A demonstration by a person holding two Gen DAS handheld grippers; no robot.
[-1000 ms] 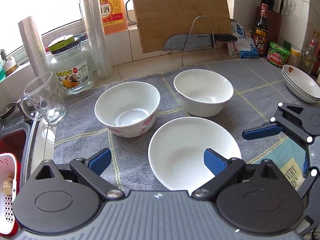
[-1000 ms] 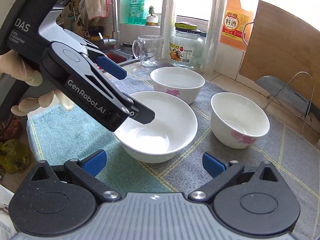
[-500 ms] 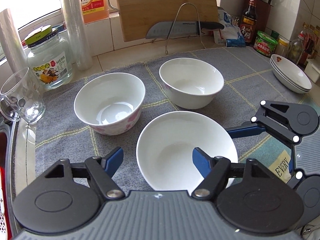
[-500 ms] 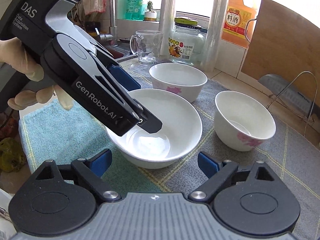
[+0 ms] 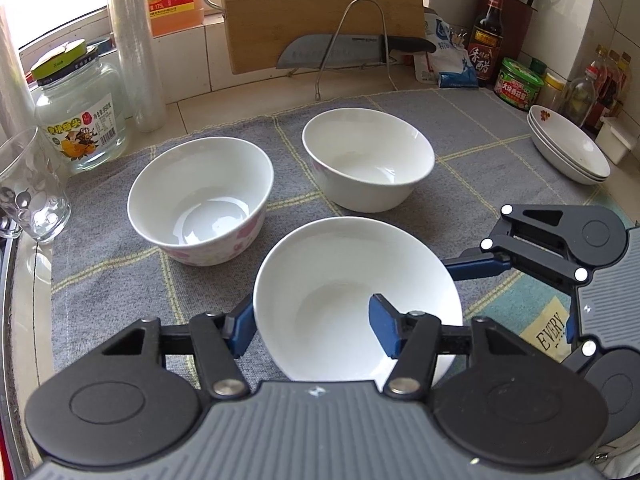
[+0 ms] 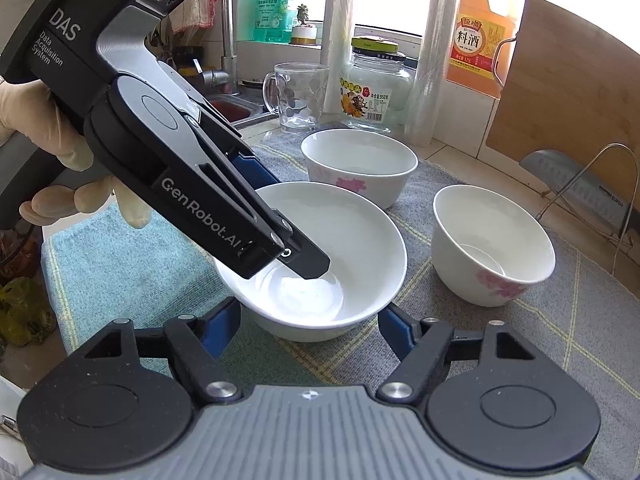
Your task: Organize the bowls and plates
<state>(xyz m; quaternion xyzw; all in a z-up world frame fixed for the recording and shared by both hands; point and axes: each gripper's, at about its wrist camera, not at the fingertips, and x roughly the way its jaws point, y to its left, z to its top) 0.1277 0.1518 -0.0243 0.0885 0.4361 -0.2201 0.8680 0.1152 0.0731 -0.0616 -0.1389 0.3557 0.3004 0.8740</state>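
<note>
The wide white bowl sits upright, mouth up, at the near edge of the grey checked cloth. It is round, so it has no long axis. The left gripper has just been closing and is clamped across the bowl's rim, with one blue pad outside the wall and the other inside. The right gripper has also just been closing, and its pads press the bowl's outer wall from either side.

Two floral bowls stand just behind it, one to the left and one to the right. They are close to the wide bowl but do not touch it. A bare strip of cloth runs between them, and more lies open toward the stacked dishes at the far right edge. A glass mug and a jar crowd the left border. A cutting board and a knife close off the back.

Only the right wrist view shows the gloved hand holding the left gripper, the tap and the teal towel under the cloth's near edge. Only the left wrist view shows the stacked dishes.
</note>
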